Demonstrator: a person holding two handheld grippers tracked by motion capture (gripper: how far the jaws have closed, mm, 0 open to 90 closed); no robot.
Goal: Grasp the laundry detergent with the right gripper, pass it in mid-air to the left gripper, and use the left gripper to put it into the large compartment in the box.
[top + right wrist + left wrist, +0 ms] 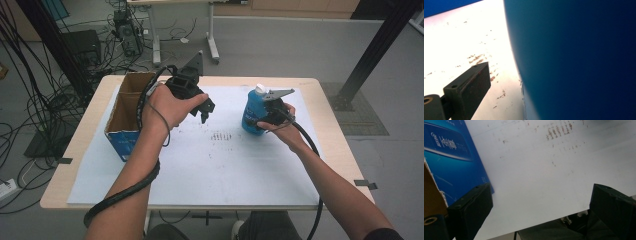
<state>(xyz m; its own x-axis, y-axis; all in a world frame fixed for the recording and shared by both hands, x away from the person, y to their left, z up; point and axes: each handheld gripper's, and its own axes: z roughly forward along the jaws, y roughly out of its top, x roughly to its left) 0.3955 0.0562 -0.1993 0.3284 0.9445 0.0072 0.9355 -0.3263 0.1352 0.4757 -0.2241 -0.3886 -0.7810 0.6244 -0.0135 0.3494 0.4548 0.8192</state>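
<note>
A wooden table carries a white sheet across most of its top; an open cardboard box with blue sides stands at the sheet's far left; a blue bottle with a white cap stands upright right of centre, towards the far edge; the right gripper is against the bottle's right side, though whether its jaws clamp it cannot be told; the left gripper hangs above the sheet just right of the box, jaws wide apart and empty.
</note>
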